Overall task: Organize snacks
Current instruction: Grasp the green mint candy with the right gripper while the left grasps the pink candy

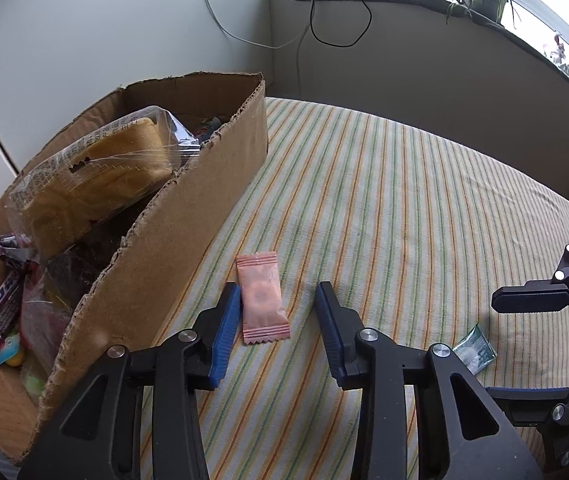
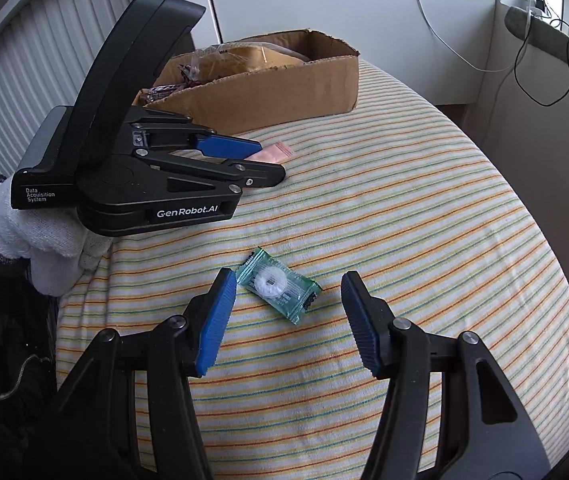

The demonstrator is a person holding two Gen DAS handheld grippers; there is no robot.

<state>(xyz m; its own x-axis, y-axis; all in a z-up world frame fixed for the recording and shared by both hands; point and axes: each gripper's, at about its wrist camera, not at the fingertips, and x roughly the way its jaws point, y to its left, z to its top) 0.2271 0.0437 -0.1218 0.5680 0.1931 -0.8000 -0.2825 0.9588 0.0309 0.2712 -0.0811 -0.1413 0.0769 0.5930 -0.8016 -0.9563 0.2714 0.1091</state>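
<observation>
The pink packet (image 1: 263, 299) lies flat on the striped cloth (image 1: 404, 200), just beside the box (image 1: 188, 224) of snacks. The left gripper (image 1: 278, 312) straddles it, jaws apart, one pad at its edge, nothing gripped. Farther from the box, the right gripper (image 2: 284, 300) stands open around the green candy (image 2: 280, 285). Pickup is in hand; next, each should pinch and lift toward the box.

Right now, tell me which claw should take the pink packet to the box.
Left claw: the pink packet lies between its fingers, beside the cardboard box. The right claw is at the green candy.
</observation>
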